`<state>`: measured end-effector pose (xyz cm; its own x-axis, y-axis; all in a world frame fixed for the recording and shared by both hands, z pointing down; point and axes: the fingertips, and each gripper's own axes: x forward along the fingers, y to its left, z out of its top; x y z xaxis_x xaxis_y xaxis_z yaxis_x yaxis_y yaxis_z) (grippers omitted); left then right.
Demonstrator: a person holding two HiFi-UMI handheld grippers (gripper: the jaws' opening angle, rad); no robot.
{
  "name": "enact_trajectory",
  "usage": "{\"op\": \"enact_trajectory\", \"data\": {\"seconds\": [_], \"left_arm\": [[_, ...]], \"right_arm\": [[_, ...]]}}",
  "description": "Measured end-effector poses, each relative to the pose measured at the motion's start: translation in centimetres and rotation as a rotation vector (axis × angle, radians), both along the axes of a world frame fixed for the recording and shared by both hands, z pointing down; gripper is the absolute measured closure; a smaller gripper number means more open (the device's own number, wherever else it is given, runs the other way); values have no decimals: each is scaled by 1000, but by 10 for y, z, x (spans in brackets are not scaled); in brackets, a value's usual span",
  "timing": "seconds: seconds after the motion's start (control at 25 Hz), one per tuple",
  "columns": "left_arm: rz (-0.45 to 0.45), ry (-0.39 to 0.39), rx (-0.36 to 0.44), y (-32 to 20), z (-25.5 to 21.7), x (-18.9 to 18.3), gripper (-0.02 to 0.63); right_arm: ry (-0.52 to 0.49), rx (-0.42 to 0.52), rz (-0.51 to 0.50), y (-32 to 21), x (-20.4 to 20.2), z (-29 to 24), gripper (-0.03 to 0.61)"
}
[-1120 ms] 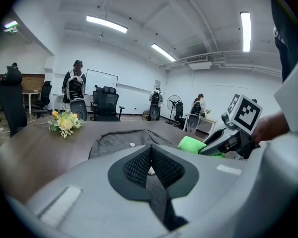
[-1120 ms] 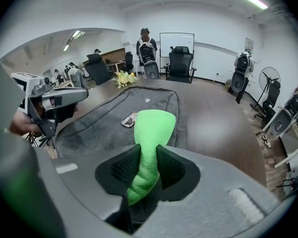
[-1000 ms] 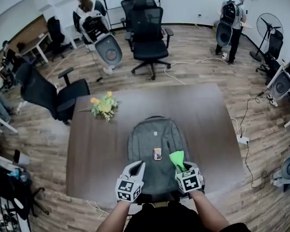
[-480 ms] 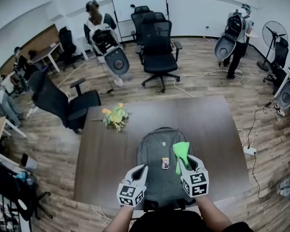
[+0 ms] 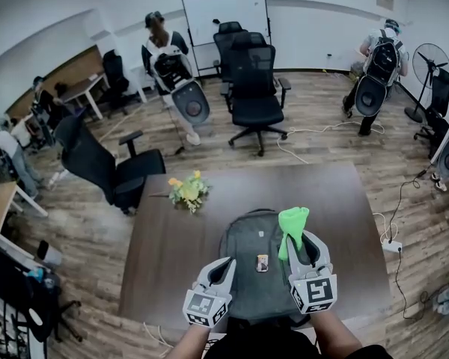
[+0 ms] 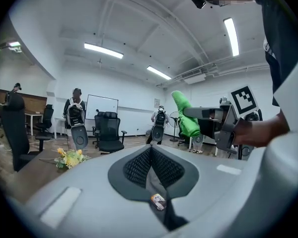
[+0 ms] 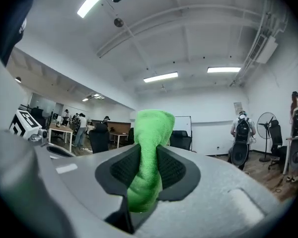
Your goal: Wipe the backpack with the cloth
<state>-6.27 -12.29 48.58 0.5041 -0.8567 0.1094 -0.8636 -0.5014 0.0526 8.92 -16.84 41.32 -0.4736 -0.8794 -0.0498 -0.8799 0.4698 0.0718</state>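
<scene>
Right now you are clenching the green cloth (image 5: 292, 226) upright in your right gripper (image 5: 304, 239), while your left gripper (image 5: 226, 265) is hovering closed and empty, both over the grey backpack (image 5: 247, 256) lying on the table (image 5: 161, 268).

A grey backpack (image 5: 248, 239) lies flat on the brown table (image 5: 165, 253). The right tool (image 5: 302, 236) grips a green cloth (image 5: 292, 221) over the bag's upper right, and the left tool (image 5: 226, 266) is over its lower left. Yellow flowers (image 5: 188, 191) lie towards the table's far left corner
</scene>
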Motion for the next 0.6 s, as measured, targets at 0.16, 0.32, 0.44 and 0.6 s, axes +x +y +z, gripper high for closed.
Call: {"op": "enact_trajectory", "data": {"seconds": [0.16, 0.32, 0.44, 0.6], "left_arm": [[-36, 36, 21, -5, -7, -12, 594], [-68, 36, 28, -8, -11, -26, 594], [-77, 52, 24, -11, -10, -33, 594], [-74, 79, 15, -12, -9, -33, 594]], "right_arm": [[-10, 31, 14, 4, 2, -7, 482], [3, 31, 8, 9, 3, -7, 482], [11, 19, 2, 7, 3, -3, 483], [57, 5, -4, 6, -2, 3, 489]]}}
